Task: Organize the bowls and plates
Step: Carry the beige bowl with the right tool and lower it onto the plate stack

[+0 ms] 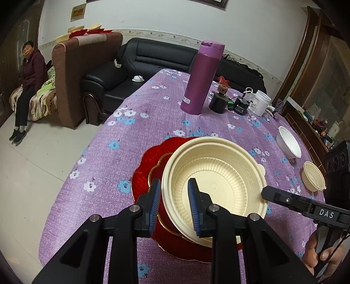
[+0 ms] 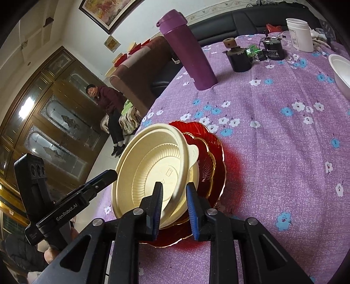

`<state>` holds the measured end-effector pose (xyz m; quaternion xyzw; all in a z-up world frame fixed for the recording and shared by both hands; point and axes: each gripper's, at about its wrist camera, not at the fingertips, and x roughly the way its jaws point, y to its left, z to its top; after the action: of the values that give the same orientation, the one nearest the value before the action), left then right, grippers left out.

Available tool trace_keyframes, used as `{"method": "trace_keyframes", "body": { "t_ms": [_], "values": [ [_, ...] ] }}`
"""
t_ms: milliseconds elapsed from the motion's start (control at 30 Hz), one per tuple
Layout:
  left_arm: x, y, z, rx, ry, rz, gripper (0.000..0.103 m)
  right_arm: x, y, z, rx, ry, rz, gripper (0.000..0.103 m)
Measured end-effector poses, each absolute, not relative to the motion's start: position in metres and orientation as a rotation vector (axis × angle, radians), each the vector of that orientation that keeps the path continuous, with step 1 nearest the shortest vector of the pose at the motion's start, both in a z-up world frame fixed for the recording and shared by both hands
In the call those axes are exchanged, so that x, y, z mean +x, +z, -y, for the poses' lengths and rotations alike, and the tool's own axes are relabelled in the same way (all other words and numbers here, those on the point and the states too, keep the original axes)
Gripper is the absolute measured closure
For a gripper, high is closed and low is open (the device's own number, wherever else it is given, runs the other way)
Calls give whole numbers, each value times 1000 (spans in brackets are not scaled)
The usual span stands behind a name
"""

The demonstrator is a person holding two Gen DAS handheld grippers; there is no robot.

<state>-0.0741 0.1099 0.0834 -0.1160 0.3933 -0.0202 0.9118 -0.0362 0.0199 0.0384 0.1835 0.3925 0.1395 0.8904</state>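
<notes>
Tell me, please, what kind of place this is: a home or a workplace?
Most likely a home living room: a black sofa, a brown armchair and a table under a flowered purple cloth, with a framed picture on the wall.

My two wrist cameras look steeply down from opposite sides, close over the same cream bowl (image 1: 215, 185) (image 2: 153, 172) on the table (image 1: 131, 135) (image 2: 273, 131).

Flowered purple table (image 1: 135, 139) bears red plate (image 1: 148, 157), flask (image 1: 202, 78), bowls.
</notes>
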Motion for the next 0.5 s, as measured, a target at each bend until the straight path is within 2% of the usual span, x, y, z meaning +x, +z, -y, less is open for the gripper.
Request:
{"method": "trace_keyframes", "body": {
  "t_ms": [300,367,500],
  "values": [
    [-82,105,-79,-174,-91,-768,77,-55,46,19,442,248,-762,78],
    [-83,110,-66,-149,-111,-759,71,-59,48,32,462,232,-748,78],
    [-82,116,-30,-92,-171,-754,70,-67,51,61,500,189,-718,78]
  ]
}}
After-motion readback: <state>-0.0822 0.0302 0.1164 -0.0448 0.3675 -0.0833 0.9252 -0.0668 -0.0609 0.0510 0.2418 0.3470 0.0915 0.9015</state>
